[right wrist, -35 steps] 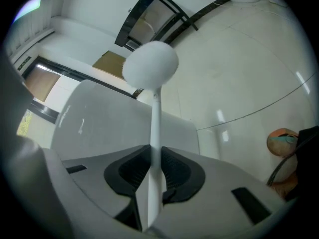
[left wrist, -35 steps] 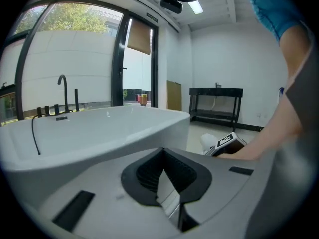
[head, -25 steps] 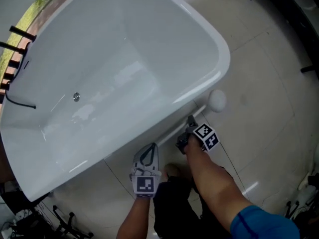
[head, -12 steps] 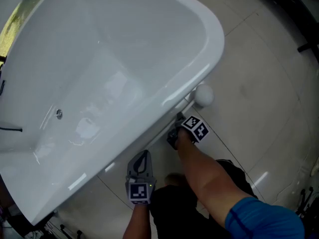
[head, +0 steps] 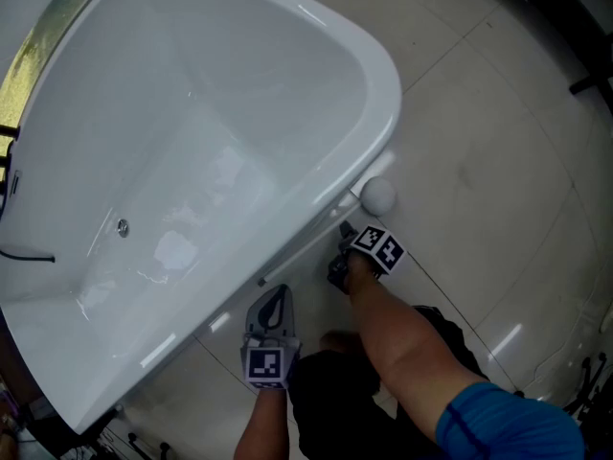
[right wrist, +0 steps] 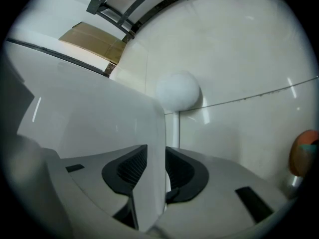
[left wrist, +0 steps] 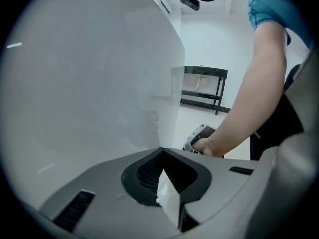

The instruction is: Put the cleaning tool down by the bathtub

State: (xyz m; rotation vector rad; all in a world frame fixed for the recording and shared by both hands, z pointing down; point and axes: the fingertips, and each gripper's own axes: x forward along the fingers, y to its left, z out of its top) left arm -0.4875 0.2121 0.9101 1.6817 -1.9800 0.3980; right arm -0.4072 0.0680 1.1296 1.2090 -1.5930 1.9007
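Head view: the cleaning tool lay low on the floor, along the outer wall of the bathtub. Its round white head sat just beside the tub's rounded end. Your right gripper was over the handle. Your left gripper was near the tub wall, further along.

Left gripper view: your left jaws were together with nothing between them, facing the plain white tub side. Your right arm reached down to the floor beyond it.

Right gripper view: your right jaws had just been opening and stood apart. The white handle was still between them, with a clear gap at one pad, so I judged the grip released. The head rested against the tiles by the tub's foot. In my judgement the tool was down where required, and only lifting the gripper clear remained.

Markings: I could read no brand, label or writing anywhere. Only the square coded markers on each gripper's cube were visible.
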